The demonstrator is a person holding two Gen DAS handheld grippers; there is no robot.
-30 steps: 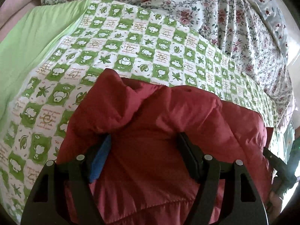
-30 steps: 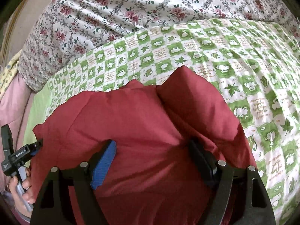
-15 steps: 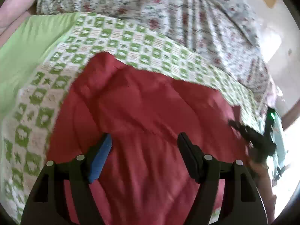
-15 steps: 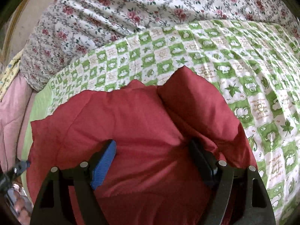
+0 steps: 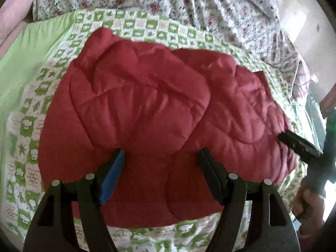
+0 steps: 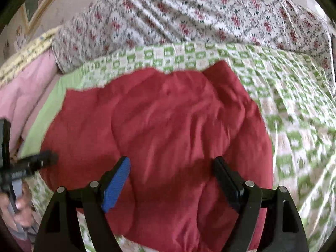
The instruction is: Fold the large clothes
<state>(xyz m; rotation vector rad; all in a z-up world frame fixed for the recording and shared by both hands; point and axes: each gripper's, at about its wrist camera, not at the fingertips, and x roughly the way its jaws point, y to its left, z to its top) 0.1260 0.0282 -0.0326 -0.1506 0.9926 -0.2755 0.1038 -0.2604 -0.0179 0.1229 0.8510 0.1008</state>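
Observation:
A red quilted padded jacket [image 5: 147, 105] lies bunched and folded over on the green checked bedspread [image 5: 31, 113]. My left gripper [image 5: 161, 157] is open and empty, held above the jacket's near edge. The jacket also shows in the right wrist view [image 6: 168, 126]. My right gripper [image 6: 172, 168] is open and empty above the jacket. The right gripper shows at the right edge of the left wrist view [image 5: 298, 145], at the jacket's right end. The left gripper shows at the left edge of the right wrist view [image 6: 35, 161].
A floral quilt [image 5: 210, 10] is heaped at the back of the bed. A plain green sheet [image 5: 25, 58] and pink bedding [image 6: 23, 88] lie on the left. The bedspread [image 6: 294, 96] stretches to the right.
Both grippers have pulled back and up from the jacket, the left first, then the right. The jacket now lies flatter on the bed, and more of it shows in both views.

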